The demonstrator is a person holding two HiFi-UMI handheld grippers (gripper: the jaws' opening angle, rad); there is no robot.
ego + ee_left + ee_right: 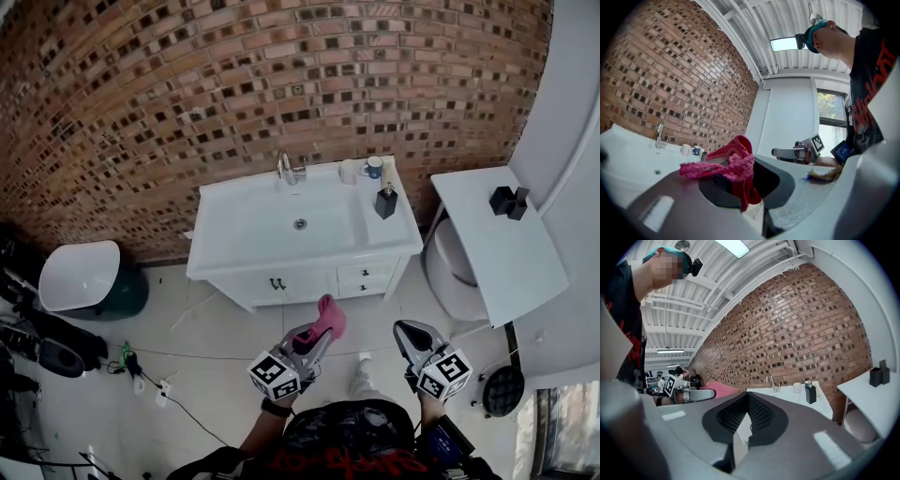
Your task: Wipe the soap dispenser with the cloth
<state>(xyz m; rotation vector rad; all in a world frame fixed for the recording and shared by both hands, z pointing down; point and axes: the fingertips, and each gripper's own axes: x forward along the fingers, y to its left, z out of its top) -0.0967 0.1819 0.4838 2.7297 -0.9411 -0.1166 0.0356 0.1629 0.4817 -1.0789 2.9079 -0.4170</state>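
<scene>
The black soap dispenser (385,202) stands on the right side of the white sink vanity (384,249), in front of two cups (361,170). Both grippers hover over the floor, well short of the vanity. My left gripper (322,330) is shut on a pink cloth (330,316), which bunches over its jaw tips (736,165). My right gripper (405,330) is shut and holds nothing (747,398). In the right gripper view the dispenser (810,392) stands ahead to the right, with the cloth (720,389) to the left. In the left gripper view the cloth mostly hides the dispenser.
A faucet (291,171) stands behind the basin. A white side table (497,239) with a black holder (509,201) is to the right of the vanity, above a round white stool (452,267). A white-lidded bin (82,275) and cables (159,384) lie at the left.
</scene>
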